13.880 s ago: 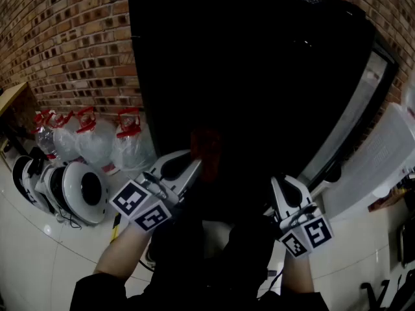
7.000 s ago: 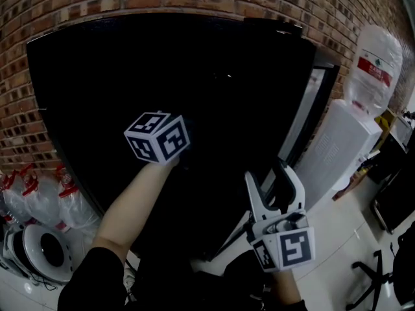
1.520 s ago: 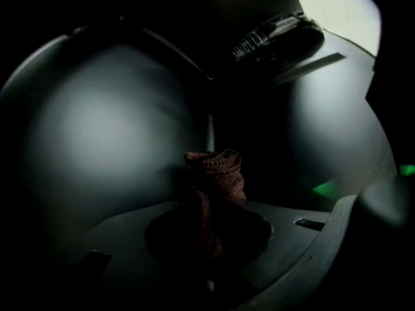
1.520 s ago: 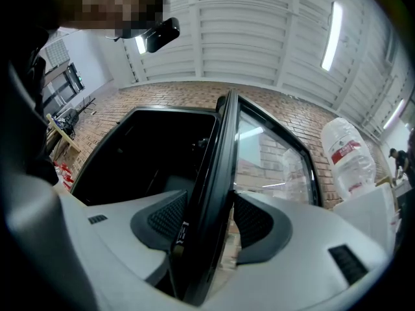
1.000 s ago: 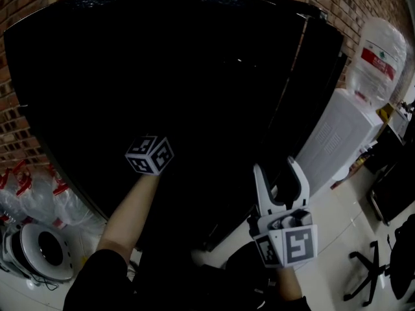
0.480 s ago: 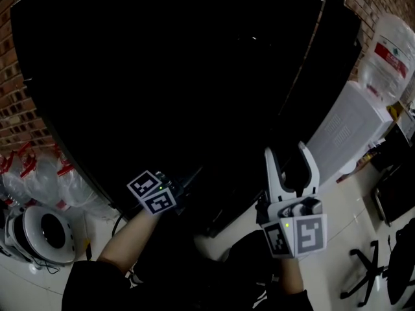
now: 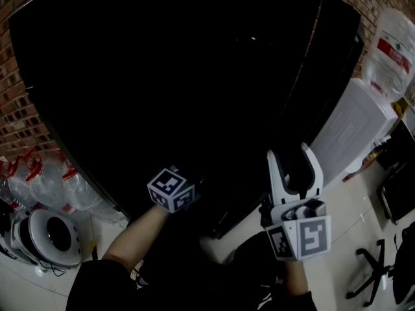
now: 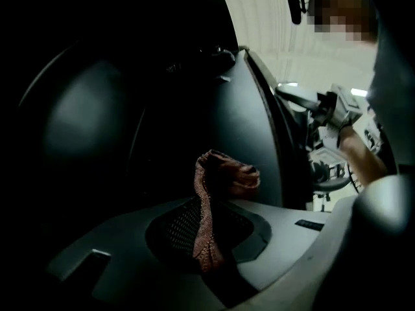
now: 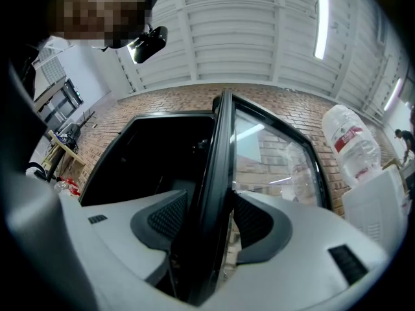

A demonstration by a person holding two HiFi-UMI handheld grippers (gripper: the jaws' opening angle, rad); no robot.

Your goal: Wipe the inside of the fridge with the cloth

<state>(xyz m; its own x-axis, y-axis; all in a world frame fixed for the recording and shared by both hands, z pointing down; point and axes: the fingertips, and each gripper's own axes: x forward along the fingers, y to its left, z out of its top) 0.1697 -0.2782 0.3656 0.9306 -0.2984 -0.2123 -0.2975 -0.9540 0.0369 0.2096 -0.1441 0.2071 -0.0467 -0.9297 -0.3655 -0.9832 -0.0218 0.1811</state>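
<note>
L gripper (image 8: 206, 241) is clamping the red cloth (image 8: 224, 177) tight btw its closed jaws, w/ a bunched fold sticking up past the tips. In head view it's reaching low into the dark fridge (image 7: 194, 76), near the bottom edge of the opening. R gripper (image 7: 292, 159) is pinching the front edge of the door (image 9: 219, 148), pads sitting on both sides of the frame, holding it swung wide. Wiping step seems under way in the lower part. The interior's too dark to tell if the cloth is touching a wall. Next move prob. needs the cloth pressed flat on an inner face and swept across w/o loosening the grip. The opening is giving plenty of room. The door edge and water dispenser (image 7: 353, 128) are bounding the right side, and the bottles (image 7: 39, 180) are crowding the bottom-left corner outside.
</note>
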